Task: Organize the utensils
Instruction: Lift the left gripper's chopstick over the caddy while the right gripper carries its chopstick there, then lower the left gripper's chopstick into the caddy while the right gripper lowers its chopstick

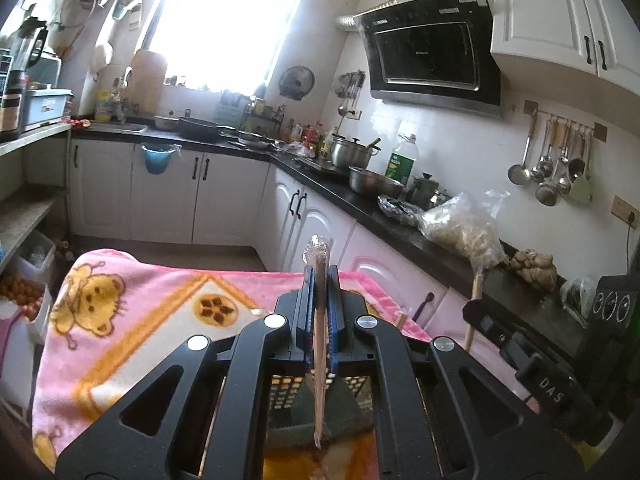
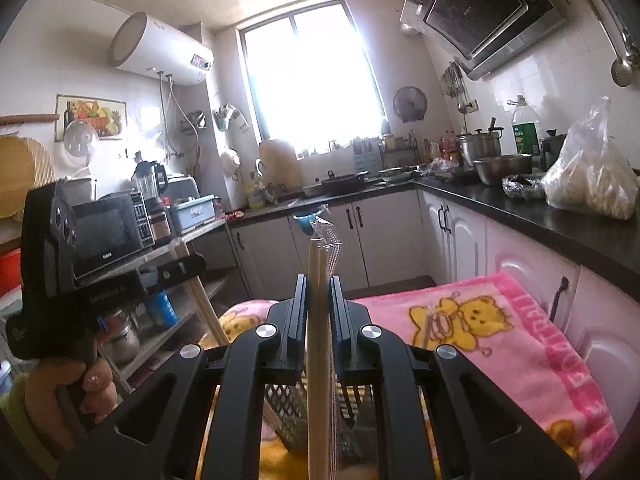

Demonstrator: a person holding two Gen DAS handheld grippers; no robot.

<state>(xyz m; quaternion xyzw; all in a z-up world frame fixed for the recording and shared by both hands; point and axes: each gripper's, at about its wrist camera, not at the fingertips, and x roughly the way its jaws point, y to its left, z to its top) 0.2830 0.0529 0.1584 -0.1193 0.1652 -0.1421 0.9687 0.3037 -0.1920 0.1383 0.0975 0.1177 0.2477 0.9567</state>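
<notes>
Left wrist view, nearest first: black perforated metal utensil holder (image 1: 296,400) low between the linkage, standing on pink cartoon-bear blanket (image 1: 132,308). Above it, left gripper (image 1: 320,280) clamped tight on a pair of pale wooden chopsticks in a clear plastic sleeve (image 1: 319,320), jaws nearly together, sticks upright, lower ends over the holder. Seen at right in the same view, right gripper (image 1: 476,312) with its own stick.

Right wrist view, same order: right gripper (image 2: 318,292) closed to a narrow gap on a second pair of pale wooden sleeved chopsticks (image 2: 316,360), tips pointing down toward the mesh holder (image 2: 288,412).

Risks, as judged: slick sleeve sliding through the pads; tips catching the rim and tipping the holder on soft blanket; collision between grippers over one opening. Farther off, dark countertop (image 1: 360,204) on the right.
</notes>
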